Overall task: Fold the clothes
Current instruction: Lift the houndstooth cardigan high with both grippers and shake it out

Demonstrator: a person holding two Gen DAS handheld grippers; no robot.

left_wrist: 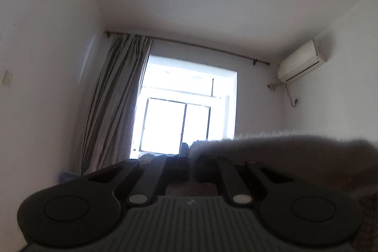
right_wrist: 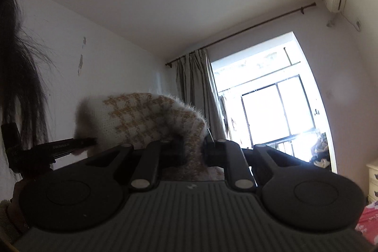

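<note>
A fuzzy white sweater [right_wrist: 141, 117] with a yellow check pattern hangs stretched in the air between both grippers. In the right wrist view my right gripper [right_wrist: 193, 150] is shut on one bunched edge of it. Further left, the tip of my left gripper [right_wrist: 91, 141] pinches the sweater's other edge. In the left wrist view the sweater [left_wrist: 283, 155] shows as a grey fuzzy mass running right from my left gripper [left_wrist: 190, 163], which is shut on it. Both grippers point slightly upward toward the window wall.
A bright window [left_wrist: 186, 110] with a grey curtain [left_wrist: 115, 98] fills the far wall, and an air conditioner [left_wrist: 302, 60] hangs to its right. A person's dark hair [right_wrist: 21, 77] is at the left edge. A cream drawer unit [right_wrist: 372, 181] and pink floral fabric [right_wrist: 368, 221] lie at the lower right.
</note>
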